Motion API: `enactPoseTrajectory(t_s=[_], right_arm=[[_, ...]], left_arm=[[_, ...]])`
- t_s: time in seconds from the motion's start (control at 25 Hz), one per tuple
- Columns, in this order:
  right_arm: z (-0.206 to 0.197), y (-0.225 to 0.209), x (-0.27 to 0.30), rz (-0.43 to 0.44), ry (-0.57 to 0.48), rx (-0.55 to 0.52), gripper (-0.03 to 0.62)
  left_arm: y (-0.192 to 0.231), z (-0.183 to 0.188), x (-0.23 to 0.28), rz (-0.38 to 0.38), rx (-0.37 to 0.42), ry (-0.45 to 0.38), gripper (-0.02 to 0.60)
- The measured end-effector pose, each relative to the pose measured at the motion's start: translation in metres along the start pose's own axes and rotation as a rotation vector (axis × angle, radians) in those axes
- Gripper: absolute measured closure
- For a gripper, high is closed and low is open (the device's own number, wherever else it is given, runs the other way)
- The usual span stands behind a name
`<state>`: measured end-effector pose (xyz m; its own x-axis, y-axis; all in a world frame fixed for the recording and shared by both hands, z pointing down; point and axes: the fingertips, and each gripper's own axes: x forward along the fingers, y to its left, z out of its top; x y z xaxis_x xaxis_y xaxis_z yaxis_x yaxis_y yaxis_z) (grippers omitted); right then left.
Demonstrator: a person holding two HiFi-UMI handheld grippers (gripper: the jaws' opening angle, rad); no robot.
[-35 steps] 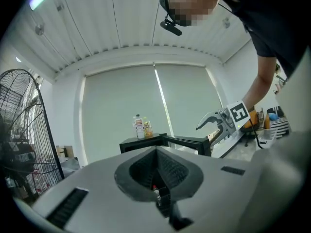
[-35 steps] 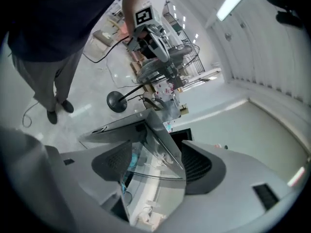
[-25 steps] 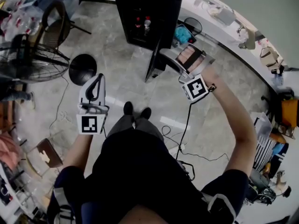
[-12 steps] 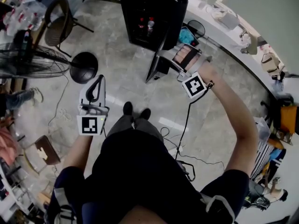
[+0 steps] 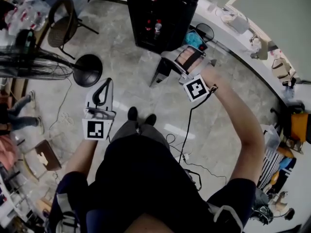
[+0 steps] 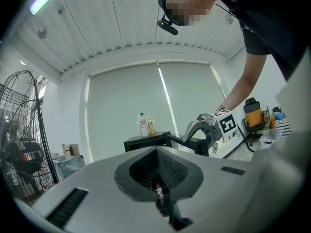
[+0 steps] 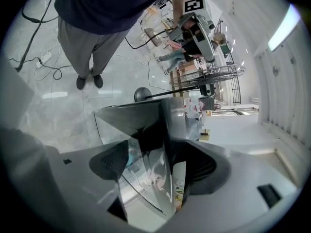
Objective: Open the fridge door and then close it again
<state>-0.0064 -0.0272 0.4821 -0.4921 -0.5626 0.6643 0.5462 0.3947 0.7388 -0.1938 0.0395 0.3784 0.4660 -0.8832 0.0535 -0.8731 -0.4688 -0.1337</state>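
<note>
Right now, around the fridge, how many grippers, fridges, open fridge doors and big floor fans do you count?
Grippers: 2, the left gripper and the right gripper
Fridges: 1, the black fridge
Open fridge doors: 1, the fridge door
Big floor fans: 1, the floor fan
Total: 5

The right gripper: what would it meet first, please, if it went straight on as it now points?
Most likely the edge of the open fridge door, which stands between the jaws of the right gripper; they have just been opening and stand wide, not pressing on it.
</note>
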Motion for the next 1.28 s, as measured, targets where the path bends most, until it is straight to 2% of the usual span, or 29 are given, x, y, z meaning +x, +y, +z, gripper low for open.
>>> enactPoseTrajectory(t_s=[0.32,0.56,0.84,1.04,1.28], right_arm=[[0.010,-0.025,0.028,0.020,0.021,0.083,0.218],[0.014,-0.056,0.056,-0.014,0.055,0.097,0.218],[0.013,-0.089,0.090,-0.013,0.093,0.167,0.218],[0.015,-0.109,0.116,-0.011,0.113,0.213,0.218],[0.003,-0.142,0.152,-0.012,0.153,0.284,0.218]], left_arm=[[0.000,0.006,-0.005,0.029,0.014,0.001,0.558],[-0.003,0.004,-0.014,0.070,0.023,-0.006,0.558],[0.004,0.008,-0.017,0.094,0.006,-0.010,0.558],[0.027,0.005,-0.012,0.079,0.005,-0.029,0.558],[0.064,0.003,0.016,0.018,-0.023,-0.050,0.558]])
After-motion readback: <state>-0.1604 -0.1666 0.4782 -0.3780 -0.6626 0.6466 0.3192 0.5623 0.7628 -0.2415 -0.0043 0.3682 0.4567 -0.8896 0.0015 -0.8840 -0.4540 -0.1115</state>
